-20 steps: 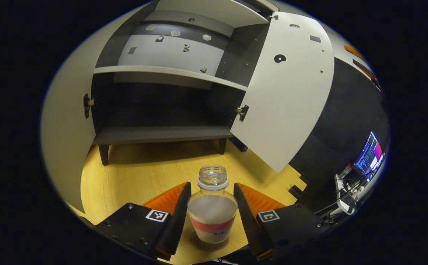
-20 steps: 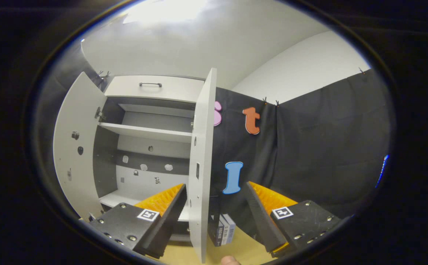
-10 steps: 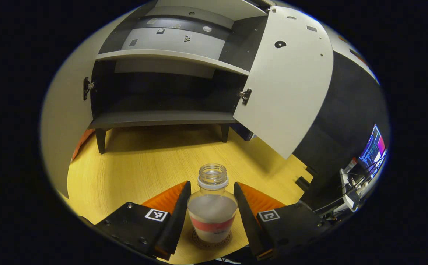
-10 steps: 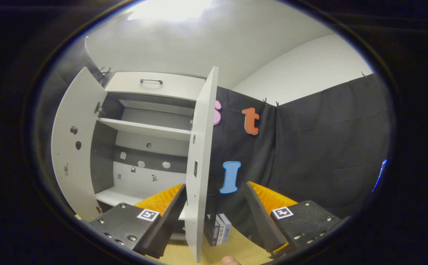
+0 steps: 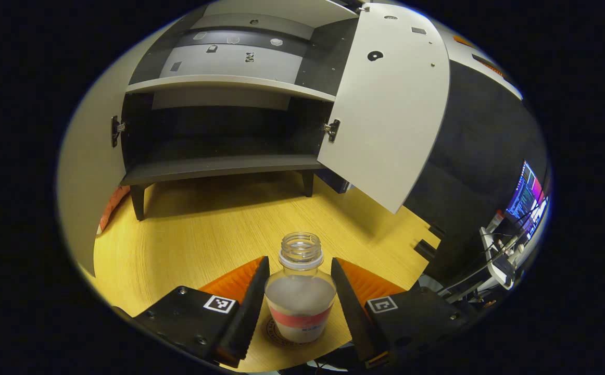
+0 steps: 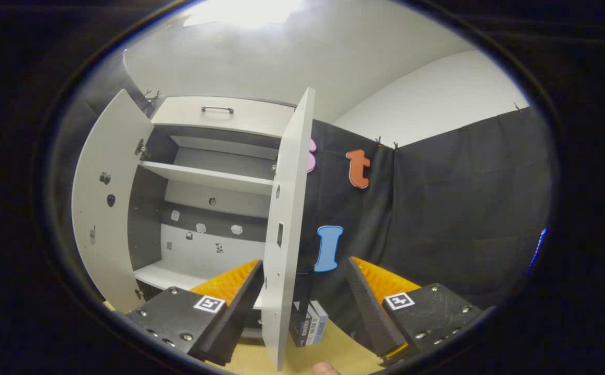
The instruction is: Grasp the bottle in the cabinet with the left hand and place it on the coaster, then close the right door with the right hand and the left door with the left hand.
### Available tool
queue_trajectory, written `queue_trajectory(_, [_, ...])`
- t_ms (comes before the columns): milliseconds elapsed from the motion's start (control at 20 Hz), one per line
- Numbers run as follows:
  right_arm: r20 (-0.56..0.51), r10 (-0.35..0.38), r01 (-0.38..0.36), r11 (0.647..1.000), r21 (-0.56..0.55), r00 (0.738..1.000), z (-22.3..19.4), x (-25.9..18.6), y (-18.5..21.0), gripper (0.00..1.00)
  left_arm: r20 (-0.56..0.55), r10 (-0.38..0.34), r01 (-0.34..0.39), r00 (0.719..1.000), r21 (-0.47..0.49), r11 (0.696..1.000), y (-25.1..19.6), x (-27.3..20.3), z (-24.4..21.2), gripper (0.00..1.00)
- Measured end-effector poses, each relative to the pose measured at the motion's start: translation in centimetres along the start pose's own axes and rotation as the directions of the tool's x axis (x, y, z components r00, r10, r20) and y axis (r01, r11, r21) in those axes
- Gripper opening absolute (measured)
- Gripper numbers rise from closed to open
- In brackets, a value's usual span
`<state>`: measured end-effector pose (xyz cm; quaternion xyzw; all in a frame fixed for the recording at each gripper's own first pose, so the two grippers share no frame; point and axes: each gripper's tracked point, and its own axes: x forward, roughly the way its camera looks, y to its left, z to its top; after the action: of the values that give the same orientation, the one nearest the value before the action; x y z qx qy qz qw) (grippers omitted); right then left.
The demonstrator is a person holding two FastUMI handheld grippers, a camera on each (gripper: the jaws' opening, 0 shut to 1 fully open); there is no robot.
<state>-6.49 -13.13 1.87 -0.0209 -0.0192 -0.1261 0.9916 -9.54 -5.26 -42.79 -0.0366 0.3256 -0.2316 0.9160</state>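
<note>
The clear uncapped bottle (image 5: 300, 294) stands between the fingers of the left hand-held gripper (image 5: 299, 302), on the round coaster (image 5: 277, 333) that peeks out under its base on the wooden desk (image 5: 203, 234). Over the last second the cabinet (image 5: 219, 104) has slid up and away in the left gripper view while the bottle kept its place between the fingers; the fingers look set a little wider than the bottle, with narrow gaps on both sides, so I judge it released or nearly so. Placement looks done. The right hand-held gripper (image 6: 302, 297) is spread wide and empty, straddling the edge of the right door (image 6: 287, 234), which has shifted only slightly. The left door (image 6: 107, 208) is open, away to its left. Closing the right door should come next.
</note>
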Motion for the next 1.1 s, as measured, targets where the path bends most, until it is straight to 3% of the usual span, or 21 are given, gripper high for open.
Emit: queue_trajectory(1100, [-0.007, 0.068, -0.067, 0.998, 0.015, 0.998, -0.9, 2.0, 2.6, 0.93, -0.035, -0.016, 0.019, 0.999, 0.088, 0.996, -1.6, -2.6, -2.2, 0.81])
